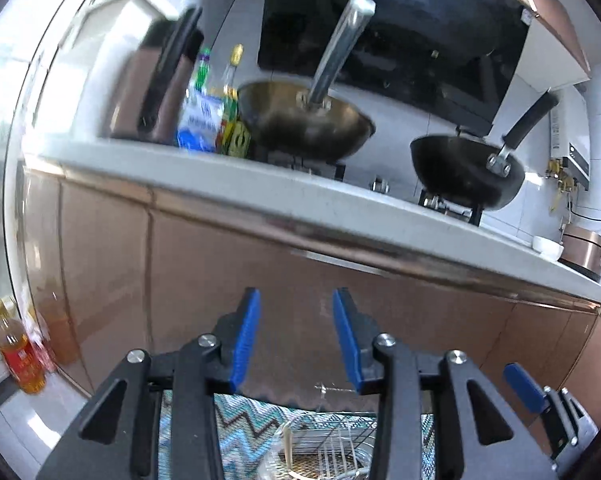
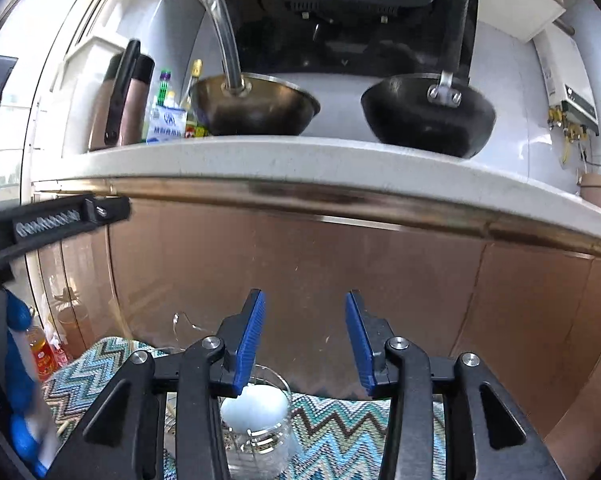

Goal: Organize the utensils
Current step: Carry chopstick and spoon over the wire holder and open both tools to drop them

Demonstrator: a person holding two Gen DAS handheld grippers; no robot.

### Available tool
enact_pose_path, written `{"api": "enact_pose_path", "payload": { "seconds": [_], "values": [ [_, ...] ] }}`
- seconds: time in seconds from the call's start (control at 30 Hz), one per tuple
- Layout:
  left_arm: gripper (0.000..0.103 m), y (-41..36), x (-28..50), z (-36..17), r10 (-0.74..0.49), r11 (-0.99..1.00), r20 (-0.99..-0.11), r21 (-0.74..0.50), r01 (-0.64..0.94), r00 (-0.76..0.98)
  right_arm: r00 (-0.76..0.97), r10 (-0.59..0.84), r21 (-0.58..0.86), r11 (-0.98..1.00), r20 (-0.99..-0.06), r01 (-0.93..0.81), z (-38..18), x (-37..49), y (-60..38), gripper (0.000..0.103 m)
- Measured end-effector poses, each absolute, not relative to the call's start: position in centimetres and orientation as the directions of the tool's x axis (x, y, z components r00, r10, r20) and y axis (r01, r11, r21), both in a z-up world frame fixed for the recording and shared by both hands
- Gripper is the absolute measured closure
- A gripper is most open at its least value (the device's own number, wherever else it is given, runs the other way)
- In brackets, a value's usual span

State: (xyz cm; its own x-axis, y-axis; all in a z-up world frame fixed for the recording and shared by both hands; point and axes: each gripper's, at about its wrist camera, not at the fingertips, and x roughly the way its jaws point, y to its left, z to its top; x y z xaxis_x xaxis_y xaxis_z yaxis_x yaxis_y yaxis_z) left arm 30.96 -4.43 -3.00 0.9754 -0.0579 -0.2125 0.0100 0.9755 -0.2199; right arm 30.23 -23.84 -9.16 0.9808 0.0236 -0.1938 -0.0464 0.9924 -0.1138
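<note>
In the left wrist view my left gripper stands open, with only the copper cabinet front behind its blue pads. Below it, on a zigzag mat, sit a wire rack and a clear glass container holding a wooden stick. The right gripper's blue finger shows at the lower right. In the right wrist view my right gripper is open and empty. A glass jar with a pale rounded object inside stands below it on the mat. The left gripper's body crosses the left edge.
A white countertop runs above the copper cabinet doors, close ahead. On it stand a steel wok, a black wok, bottles and a tall flask. An oil bottle stands low at the left.
</note>
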Motion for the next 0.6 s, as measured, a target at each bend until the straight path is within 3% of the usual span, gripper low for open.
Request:
{"api": "enact_pose_path", "payload": {
  "seconds": [0.17,0.6],
  "values": [
    [0.066,-1.5,26.5,0.9,-0.032,0.987,-0.223,-0.161,-0.005,0.974,0.981,0.054,-0.117,0.990,-0.184,-0.077,-5.4,25.7,-24.3,0.063],
    [0.066,7.8,16.1,1.4,-0.067,0.990,-0.463,-0.140,0.002,0.884,0.962,0.163,-0.097,0.978,-0.220,-0.187,-0.1,13.5,-25.0,0.063]
  ]
}}
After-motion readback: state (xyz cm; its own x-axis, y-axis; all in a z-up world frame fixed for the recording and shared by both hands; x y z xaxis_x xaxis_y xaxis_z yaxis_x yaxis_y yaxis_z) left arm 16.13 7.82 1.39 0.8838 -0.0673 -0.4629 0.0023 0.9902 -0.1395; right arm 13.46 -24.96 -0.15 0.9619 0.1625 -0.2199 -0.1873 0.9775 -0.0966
